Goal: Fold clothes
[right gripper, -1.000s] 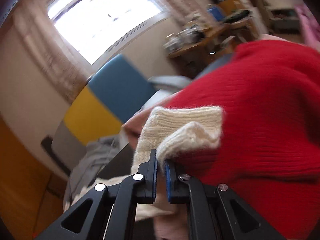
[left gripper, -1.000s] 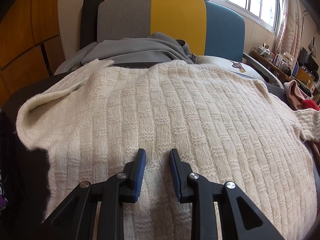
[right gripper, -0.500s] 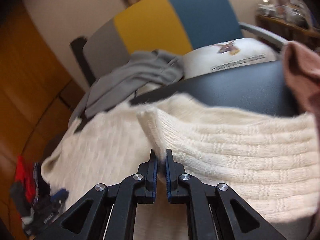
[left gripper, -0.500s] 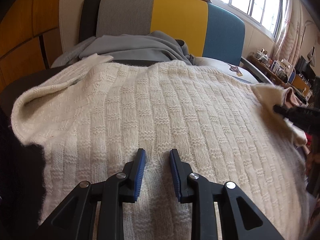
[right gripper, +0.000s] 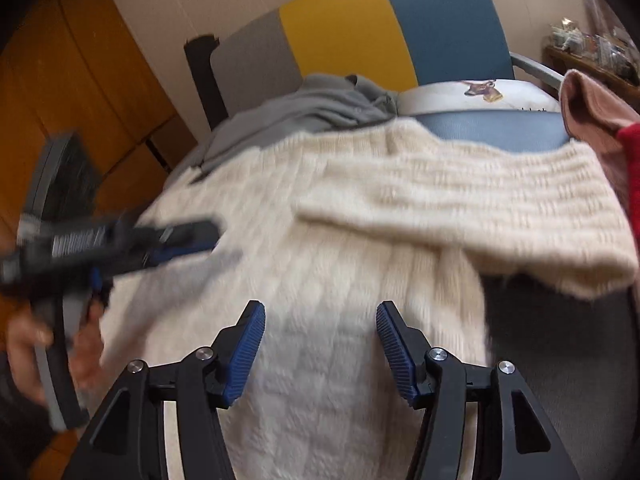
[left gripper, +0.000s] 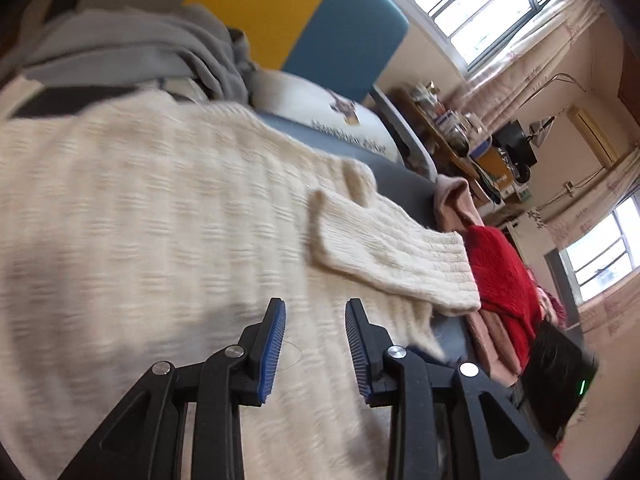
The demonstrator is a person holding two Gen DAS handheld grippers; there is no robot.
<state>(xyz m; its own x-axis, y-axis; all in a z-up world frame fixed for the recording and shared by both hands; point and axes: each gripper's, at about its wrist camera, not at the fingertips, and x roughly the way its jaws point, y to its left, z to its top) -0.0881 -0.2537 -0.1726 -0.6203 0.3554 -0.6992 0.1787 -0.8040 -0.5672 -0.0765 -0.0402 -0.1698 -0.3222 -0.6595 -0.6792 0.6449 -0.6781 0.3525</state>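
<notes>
A cream knit sweater (left gripper: pixel 140 220) lies spread flat on a dark padded surface. Its right sleeve (left gripper: pixel 384 248) is folded across the body, cuff end lying toward the right edge; it also shows in the right wrist view (right gripper: pixel 460 208). My left gripper (left gripper: pixel 315 308) is open and empty, low over the sweater's lower body. My right gripper (right gripper: pixel 320 312) is wide open and empty above the sweater body (right gripper: pixel 320 280). The left gripper also shows blurred at the left of the right wrist view (right gripper: pixel 176 240).
A grey garment (left gripper: pixel 132 52) is heaped behind the sweater against a grey, yellow and blue chair back (right gripper: pixel 360 28). A white printed cushion (right gripper: pixel 480 94) lies beyond. Pink (left gripper: pixel 460 200) and red (left gripper: pixel 500 272) clothes are piled at the right edge.
My right gripper carried the sleeve across the sweater, then opened and let it go. My left gripper swung to the right; its view is blurred.
</notes>
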